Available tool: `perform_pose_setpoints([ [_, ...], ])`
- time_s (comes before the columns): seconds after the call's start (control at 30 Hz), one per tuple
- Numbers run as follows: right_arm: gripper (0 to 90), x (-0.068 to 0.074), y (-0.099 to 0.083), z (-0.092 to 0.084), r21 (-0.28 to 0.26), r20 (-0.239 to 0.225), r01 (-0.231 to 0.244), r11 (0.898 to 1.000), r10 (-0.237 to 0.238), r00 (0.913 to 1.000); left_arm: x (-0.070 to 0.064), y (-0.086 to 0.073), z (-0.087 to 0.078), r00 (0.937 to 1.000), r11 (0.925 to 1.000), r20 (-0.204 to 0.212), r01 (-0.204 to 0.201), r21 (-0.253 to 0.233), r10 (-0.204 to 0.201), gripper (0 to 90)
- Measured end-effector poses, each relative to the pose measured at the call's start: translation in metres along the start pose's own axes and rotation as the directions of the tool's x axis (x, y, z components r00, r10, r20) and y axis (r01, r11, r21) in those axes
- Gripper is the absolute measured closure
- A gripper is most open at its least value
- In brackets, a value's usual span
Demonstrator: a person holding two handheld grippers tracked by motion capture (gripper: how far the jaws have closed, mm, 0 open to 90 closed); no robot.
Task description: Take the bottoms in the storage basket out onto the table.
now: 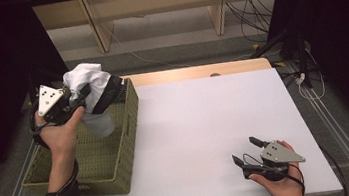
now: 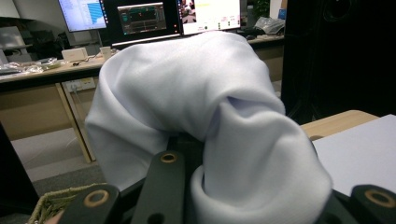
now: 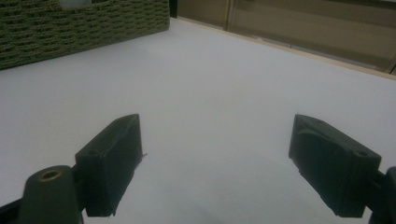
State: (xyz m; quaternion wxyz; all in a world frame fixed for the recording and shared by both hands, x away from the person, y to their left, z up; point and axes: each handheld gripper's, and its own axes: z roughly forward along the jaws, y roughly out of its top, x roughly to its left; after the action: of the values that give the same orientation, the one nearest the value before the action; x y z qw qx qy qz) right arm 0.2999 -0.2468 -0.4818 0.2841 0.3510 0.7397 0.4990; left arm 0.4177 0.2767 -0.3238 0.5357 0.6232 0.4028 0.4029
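over the basket [image 1: 119, 160], left gripper [image 1: 79, 97] jaws clamp white cloth [image 1: 87, 81].

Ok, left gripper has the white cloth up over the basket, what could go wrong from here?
The white cloth hangs bunched from the left gripper, with its tail low inside the woven basket. It might catch the rim and drag the basket as it comes out. The grip seems to hold just a fold, so the cloth could slip. The right gripper waits open, far across the table.
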Motion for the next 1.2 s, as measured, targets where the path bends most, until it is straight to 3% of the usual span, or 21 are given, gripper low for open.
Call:
perform_pose_setpoints([
  [1.2, 18.0, 0.000, 0.000, -0.001, 0.006, 0.005, -0.003, 1.000, 0.003, 1.0000, -0.012, 0.016, -0.014, 0.9991, 0.9961, 0.038, -0.016, -0.087, 0.019, 74.6],
])
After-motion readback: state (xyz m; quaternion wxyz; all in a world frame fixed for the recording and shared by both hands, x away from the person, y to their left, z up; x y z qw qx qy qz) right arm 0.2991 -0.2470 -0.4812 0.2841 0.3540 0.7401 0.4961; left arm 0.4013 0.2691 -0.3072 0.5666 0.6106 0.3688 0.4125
